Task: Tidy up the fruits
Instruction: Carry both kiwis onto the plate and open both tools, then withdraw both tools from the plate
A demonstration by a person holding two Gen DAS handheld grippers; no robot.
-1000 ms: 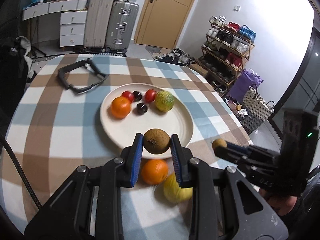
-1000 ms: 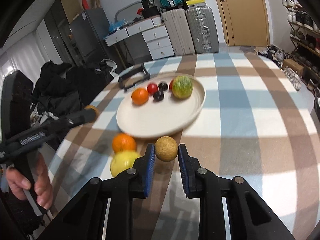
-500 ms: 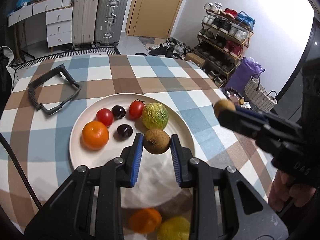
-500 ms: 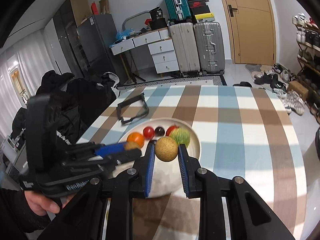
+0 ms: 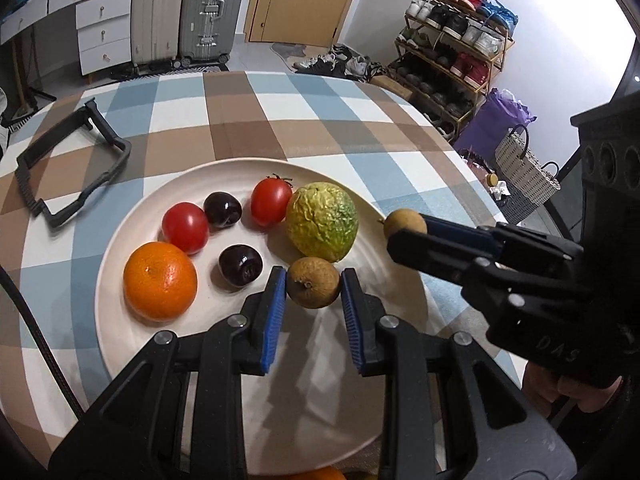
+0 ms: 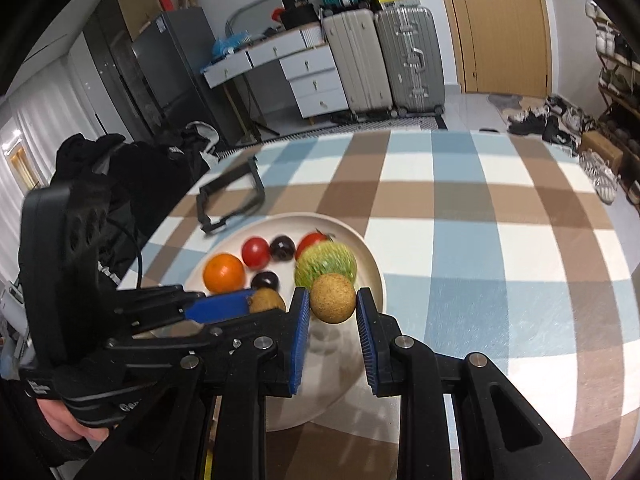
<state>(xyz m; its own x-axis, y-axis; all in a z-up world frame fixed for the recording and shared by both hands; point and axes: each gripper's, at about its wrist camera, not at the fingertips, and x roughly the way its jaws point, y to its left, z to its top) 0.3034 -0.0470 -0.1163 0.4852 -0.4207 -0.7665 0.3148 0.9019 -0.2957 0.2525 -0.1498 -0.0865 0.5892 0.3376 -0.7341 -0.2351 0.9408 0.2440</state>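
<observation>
My left gripper (image 5: pixel 313 294) is shut on a small brown round fruit (image 5: pixel 313 287), held low over the cream plate (image 5: pixel 320 392). My right gripper (image 6: pixel 333 308) is shut on a second brown round fruit (image 6: pixel 333 298), above the plate's right rim (image 6: pixel 378 276); in the left wrist view that gripper (image 5: pixel 404 232) comes in from the right with its fruit (image 5: pixel 404 223). On the plate lie an orange (image 5: pixel 160 280), two tomatoes (image 5: pixel 185 227) (image 5: pixel 271 201), two dark cherries (image 5: pixel 223 210) (image 5: pixel 240 266) and a wrinkled green-yellow fruit (image 5: pixel 322 221).
A black rectangular frame (image 5: pixel 70 168) lies on the checked tablecloth (image 5: pixel 248 128) left of the plate. An orange fruit (image 5: pixel 320 473) peeks out at the near table edge under my left gripper. A shoe rack (image 5: pixel 452 56) and suitcases (image 5: pixel 188 12) stand beyond the table.
Both grippers have carried their brown fruits forward from near the table's front edge to over the plate. The loose orange and yellow fruits have dropped out of view behind them.
</observation>
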